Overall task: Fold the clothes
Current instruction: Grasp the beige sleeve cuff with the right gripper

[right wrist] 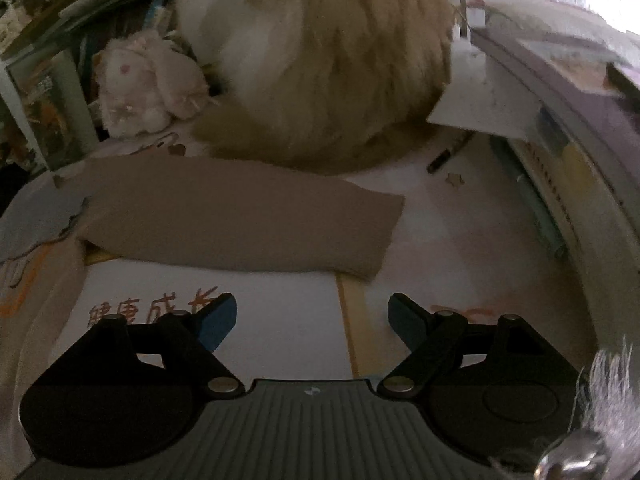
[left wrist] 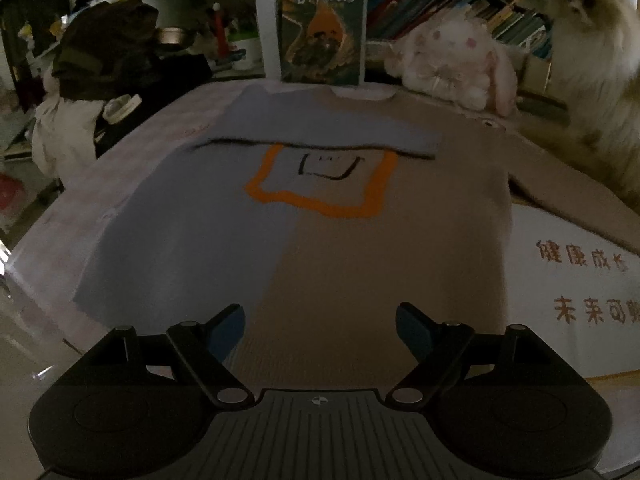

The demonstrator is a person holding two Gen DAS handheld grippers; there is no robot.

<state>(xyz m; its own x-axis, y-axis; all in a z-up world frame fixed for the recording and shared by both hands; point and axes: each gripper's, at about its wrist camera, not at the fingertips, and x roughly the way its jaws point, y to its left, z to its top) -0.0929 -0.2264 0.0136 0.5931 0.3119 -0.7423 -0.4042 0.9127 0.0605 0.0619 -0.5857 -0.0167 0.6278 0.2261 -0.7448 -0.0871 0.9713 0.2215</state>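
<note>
A sweater [left wrist: 304, 236], half light blue and half tan, with an orange square and a black face drawn on it, lies flat on the table. Its blue sleeve [left wrist: 320, 130] is folded across the chest. My left gripper [left wrist: 320, 330] is open and empty, just above the sweater's bottom hem. The tan sleeve [right wrist: 240, 220] stretches out to the right over a white cloth with orange characters [right wrist: 240, 320]. My right gripper [right wrist: 312, 316] is open and empty, hovering over that white cloth, a little short of the tan sleeve.
A fluffy cat [right wrist: 332, 64] sits on the table right behind the tan sleeve; it also shows in the left wrist view [left wrist: 596, 52]. A pink plush rabbit [left wrist: 456, 64] and a standing book [left wrist: 324, 28] are at the far edge. A pen [right wrist: 444, 158] lies to the right.
</note>
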